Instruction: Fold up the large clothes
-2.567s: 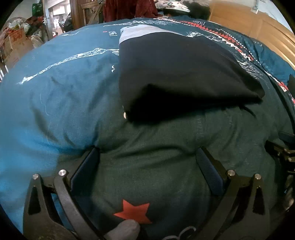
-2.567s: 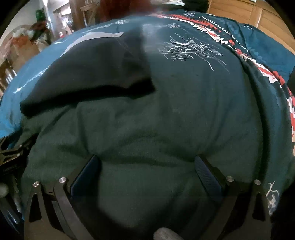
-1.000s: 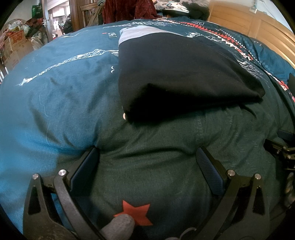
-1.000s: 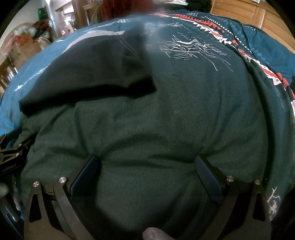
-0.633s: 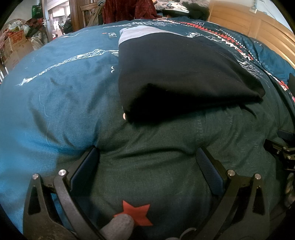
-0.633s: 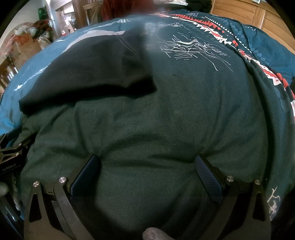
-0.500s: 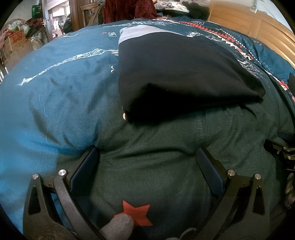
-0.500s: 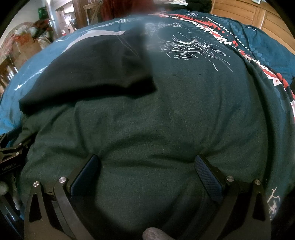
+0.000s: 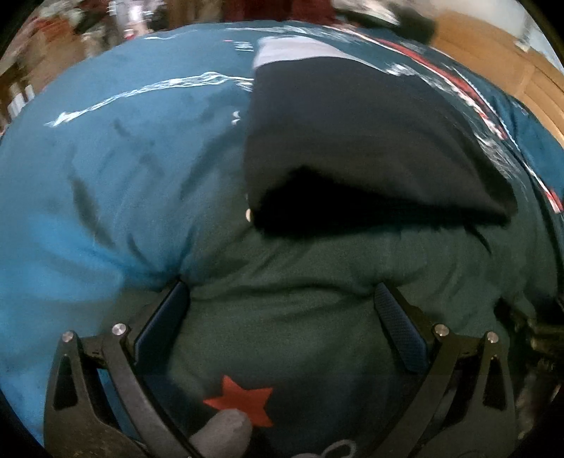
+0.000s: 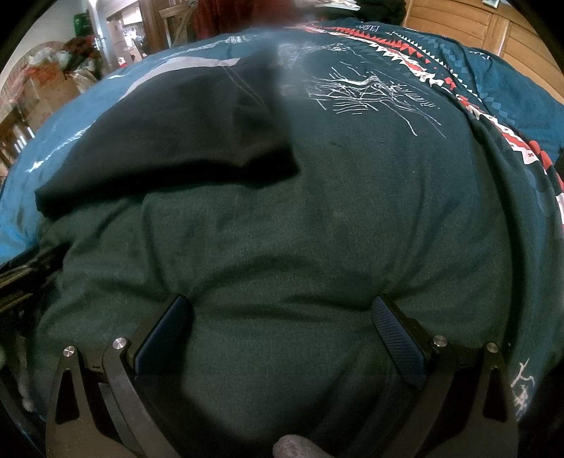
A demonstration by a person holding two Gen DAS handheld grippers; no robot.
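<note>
Dark green cotton garment (image 10: 282,225) with a red star print (image 9: 239,400) near its hem lies spread flat on the teal bedspread (image 9: 105,176), close to both grippers. Folded black garment (image 9: 352,141) sits on the far part of the green one, one corner overhanging and throwing a dark shadow; a pale grey band (image 9: 292,53) shows at its far end.

Left gripper (image 9: 280,308): jaws wide apart, blue-padded fingers (image 9: 398,327) pressed down into the green fabric, cloth bulging between them, nothing pinched. Left-wrist view is motion-blurred.

Right gripper (image 10: 282,317): jaws also wide apart, tips dug into the same green cloth, creases fanning out from both pads (image 10: 162,334). Not clamped on anything.

Grippers sit side by side along the near hem; each one's edge shows in the other's view.

Bedspread has white line drawings (image 10: 370,91) and a red-and-white triangle border (image 10: 493,123). Wooden panelling (image 10: 493,28) beyond the bed on the right, cluttered boxes (image 10: 46,81) to the far left.
</note>
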